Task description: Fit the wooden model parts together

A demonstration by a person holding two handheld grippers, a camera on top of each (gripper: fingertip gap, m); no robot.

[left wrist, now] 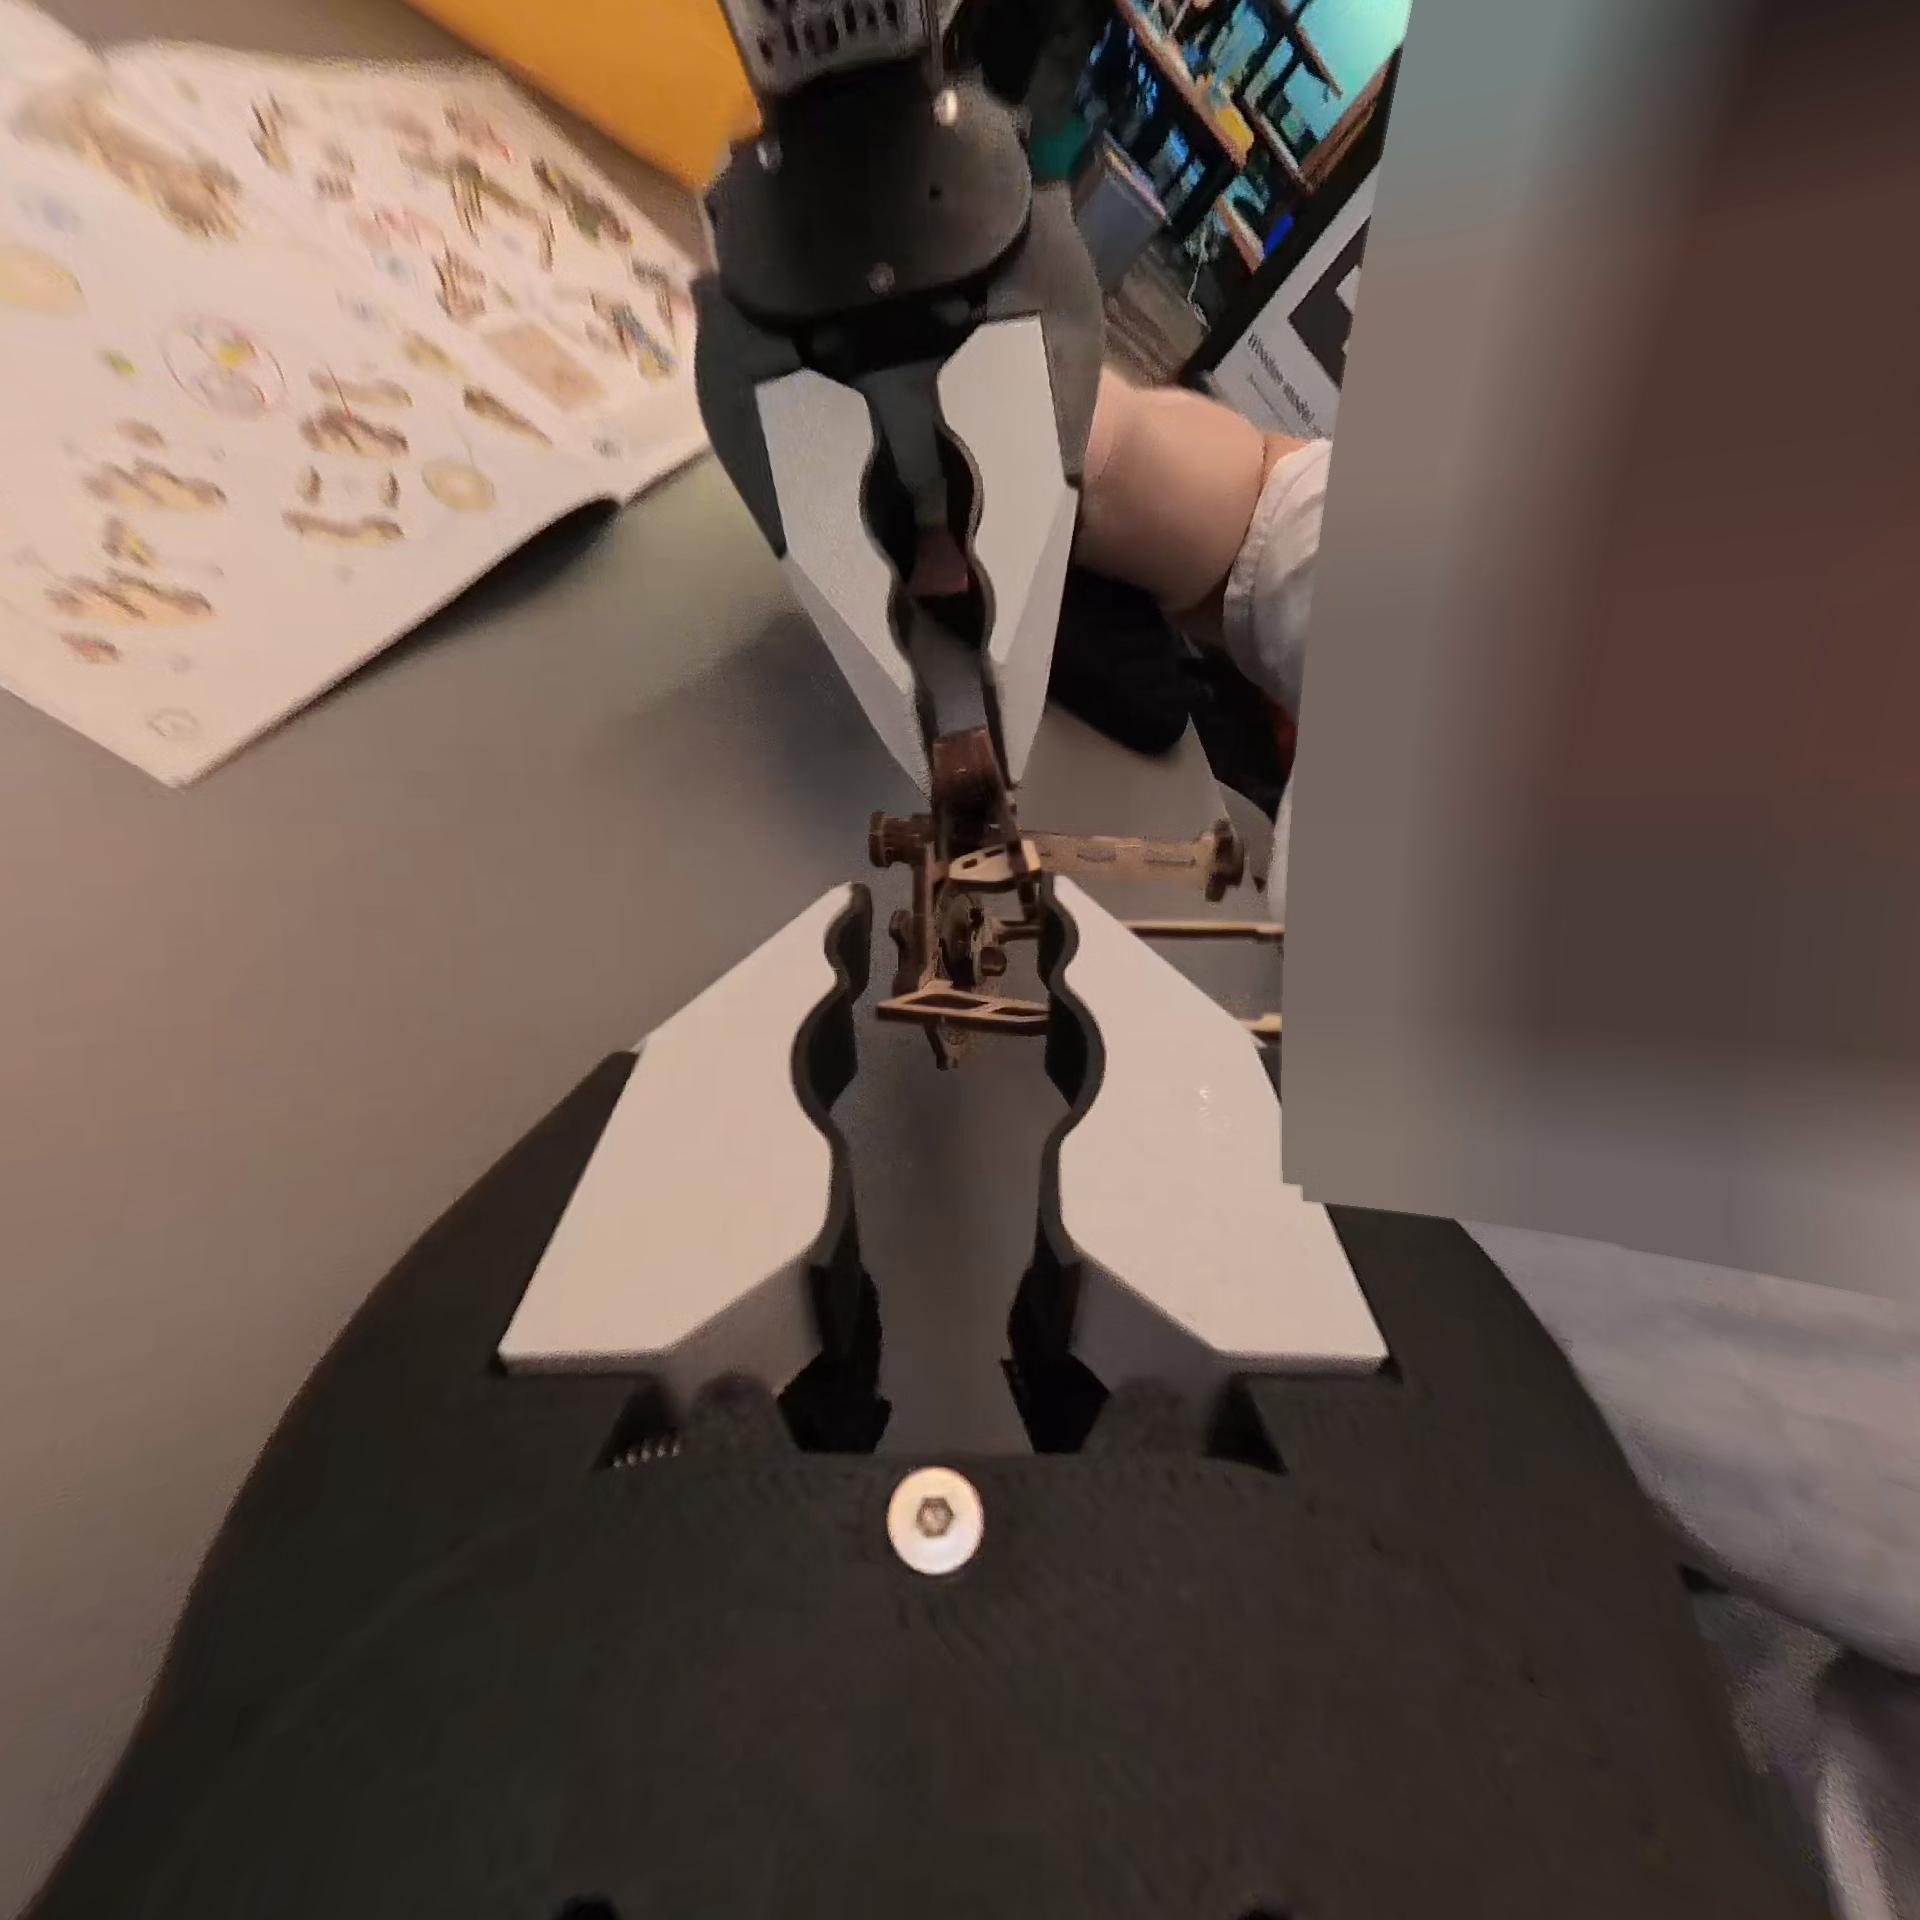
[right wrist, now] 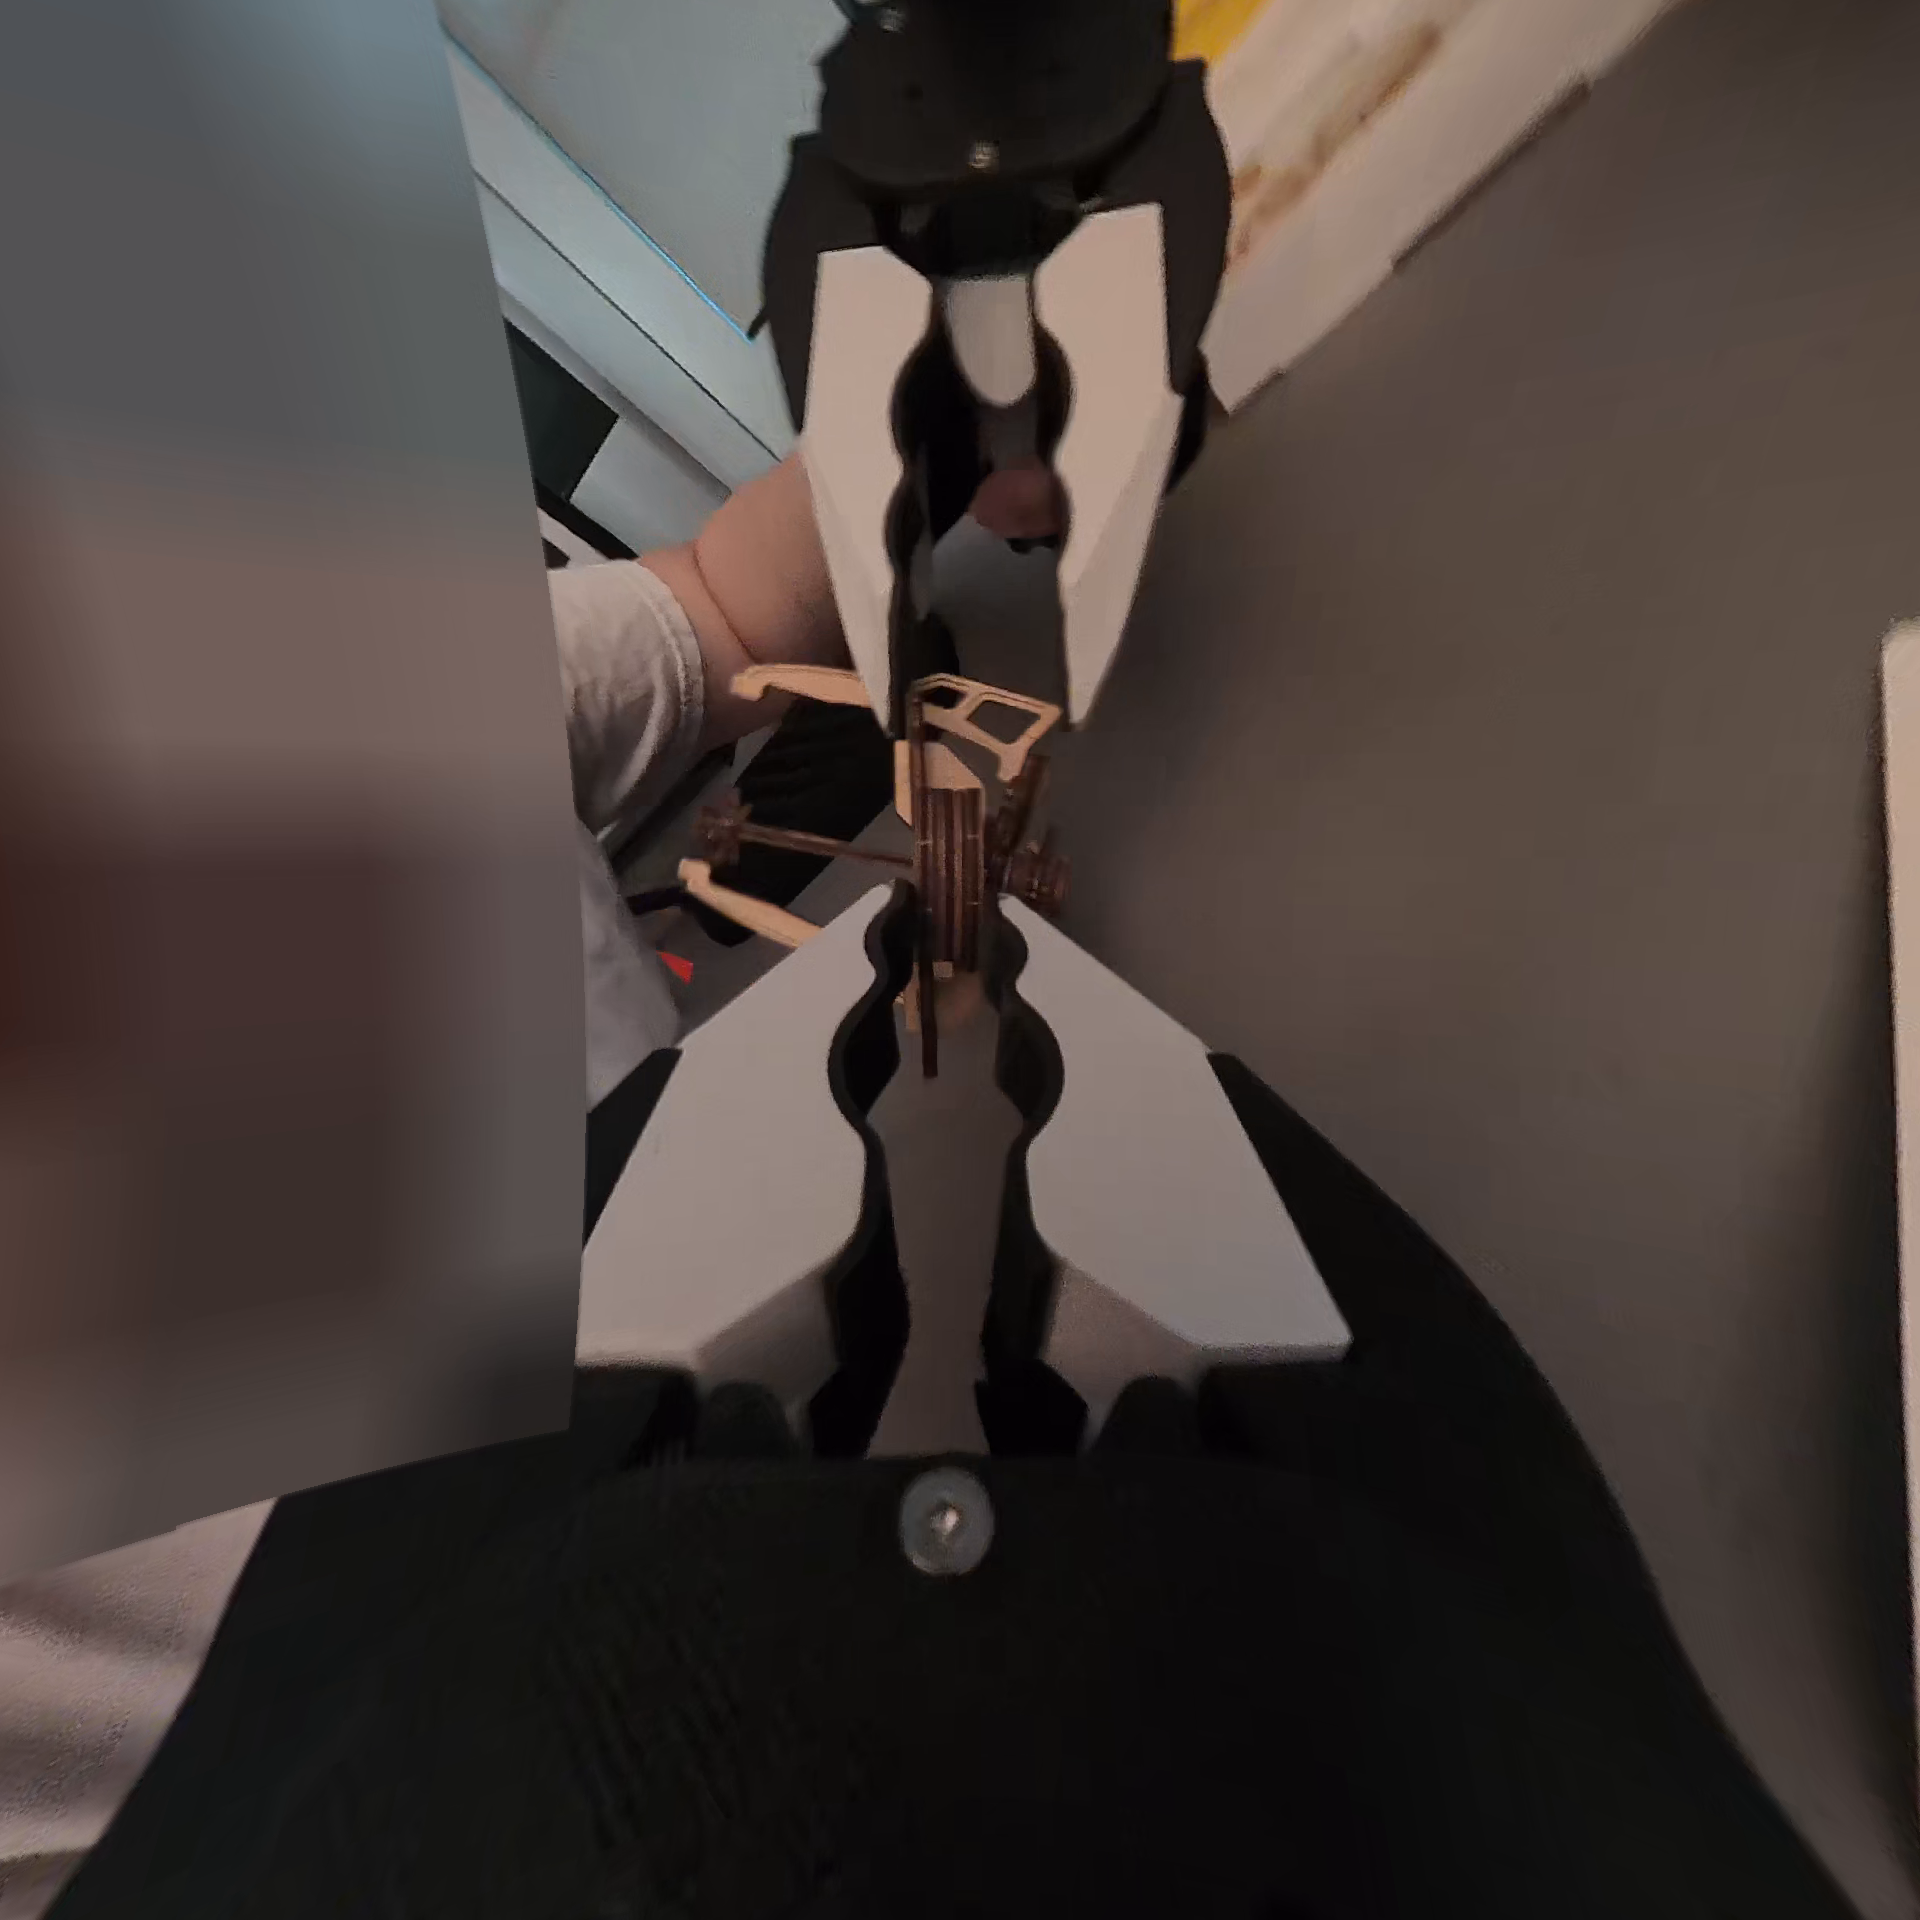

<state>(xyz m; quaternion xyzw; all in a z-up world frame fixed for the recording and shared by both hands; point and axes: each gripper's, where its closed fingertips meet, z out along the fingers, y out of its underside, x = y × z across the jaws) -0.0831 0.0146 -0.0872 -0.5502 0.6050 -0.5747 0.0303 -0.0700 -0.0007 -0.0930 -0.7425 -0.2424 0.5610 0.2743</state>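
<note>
The wooden model [left wrist: 961, 935] is held between two opposed tongs above the grey table [left wrist: 364, 987] — the left gripper [left wrist: 956, 914] is clamped on its pale frame, the right gripper [right wrist: 951, 935] on its dark layered wheel [right wrist: 951, 873]. An instruction sheet [left wrist: 260, 364] lies beyond the left gripper.

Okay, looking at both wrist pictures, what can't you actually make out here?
- Left wrist view: the far end of the wooden model, cut off by the mosaic patch.
- Left wrist view: the instruction sheet, drawings too blurred to tell.
- Right wrist view: where the right hand-held gripper touches the stacked wheel, hidden between its fingers.
- Both views: whether the left hand-held gripper truly clamps the model.
</note>
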